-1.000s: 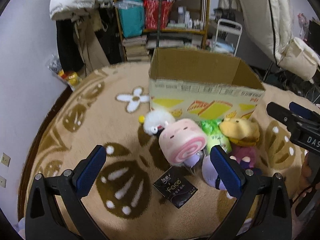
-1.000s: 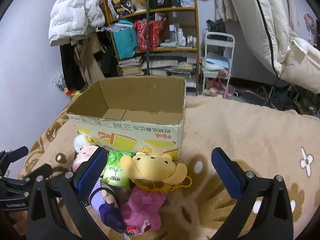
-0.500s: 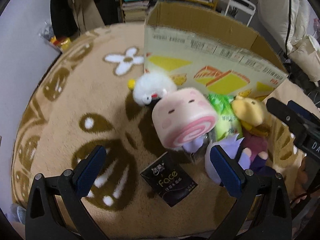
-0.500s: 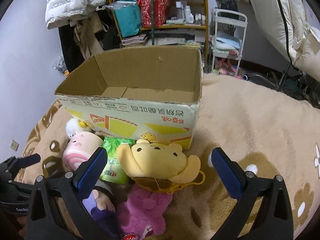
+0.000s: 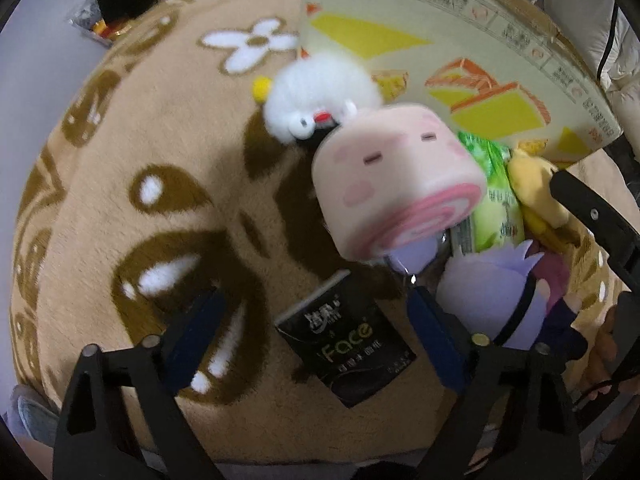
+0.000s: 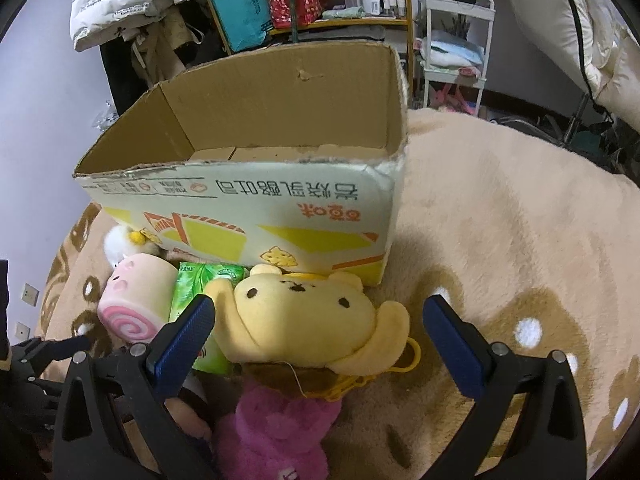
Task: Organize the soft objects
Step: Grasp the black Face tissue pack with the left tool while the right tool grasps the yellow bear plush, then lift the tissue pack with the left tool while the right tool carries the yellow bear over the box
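A tan plush rug [image 6: 500, 208] with brown and white patterns covers the floor, with an open cardboard box [image 6: 280, 216] on it and cluttered shelves [image 6: 320, 4] against the far wall. Both claws sit lower than a second ago: the left gripper [image 5: 312, 316] is closing around a black tissue pack [image 5: 344, 344] without touching it, and the right gripper [image 6: 318, 340] stands released over the yellow bear [image 6: 304, 320]. Only the right view shows inside the box and the pink toy [image 6: 276, 428]; only the left shows the black pack, while the pink roll cushion [image 5: 392, 184] lies near the box.
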Available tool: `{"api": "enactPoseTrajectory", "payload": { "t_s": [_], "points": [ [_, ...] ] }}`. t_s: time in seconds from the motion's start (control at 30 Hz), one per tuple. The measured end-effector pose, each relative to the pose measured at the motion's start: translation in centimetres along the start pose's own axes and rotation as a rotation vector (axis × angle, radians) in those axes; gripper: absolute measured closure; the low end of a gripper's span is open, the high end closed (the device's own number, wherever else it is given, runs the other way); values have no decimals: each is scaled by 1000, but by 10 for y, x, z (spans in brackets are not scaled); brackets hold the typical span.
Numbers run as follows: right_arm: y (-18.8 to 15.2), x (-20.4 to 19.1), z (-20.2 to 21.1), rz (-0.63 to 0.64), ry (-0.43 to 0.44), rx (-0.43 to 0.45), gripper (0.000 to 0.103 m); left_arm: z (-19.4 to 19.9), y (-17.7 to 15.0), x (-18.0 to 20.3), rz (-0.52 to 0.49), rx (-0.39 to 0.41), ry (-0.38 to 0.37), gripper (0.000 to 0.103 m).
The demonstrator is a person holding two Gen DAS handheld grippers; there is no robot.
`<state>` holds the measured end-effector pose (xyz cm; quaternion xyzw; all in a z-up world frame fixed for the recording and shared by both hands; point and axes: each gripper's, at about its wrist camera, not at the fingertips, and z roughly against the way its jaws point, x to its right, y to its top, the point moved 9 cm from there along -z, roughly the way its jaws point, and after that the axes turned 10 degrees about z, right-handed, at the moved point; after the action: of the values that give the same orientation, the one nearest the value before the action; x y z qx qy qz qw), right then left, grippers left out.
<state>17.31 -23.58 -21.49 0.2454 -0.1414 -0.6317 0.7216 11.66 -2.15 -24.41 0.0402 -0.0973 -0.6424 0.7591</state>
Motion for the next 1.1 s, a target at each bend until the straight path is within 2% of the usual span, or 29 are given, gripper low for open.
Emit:
{"api": "enactPoseTrajectory", "payload": {
  "t_s": [0.1, 0.17, 0.23, 0.57, 0.63, 0.8, 1.1],
  "points": [
    [2, 0, -5, 12, 6, -5, 0, -7, -4, 2, 3, -39, -8, 24],
    [4, -1, -7, 22, 2, 0, 0, -12, -7, 3, -1, -54, -8, 35],
    [5, -2, -9, 21, 10, -1, 0, -17, -11, 4, -7, -61, 0, 41],
    [2, -2, -18, 0, 34, -26, 0, -25, -10, 3, -7, -47, -3, 43],
    [3, -1, -18, -12, 55, -22, 6, -23, -9, 2, -4, -39, -4, 44],
    [1, 2, -19, -34, 81, -28, 8, -11, -5, 2, -2, -5, 0, 44],
    [-6, -4, -14, -6, 55, -26, 24, 5, 2, 2, -12, 71, -5, 45]
  ]
}}
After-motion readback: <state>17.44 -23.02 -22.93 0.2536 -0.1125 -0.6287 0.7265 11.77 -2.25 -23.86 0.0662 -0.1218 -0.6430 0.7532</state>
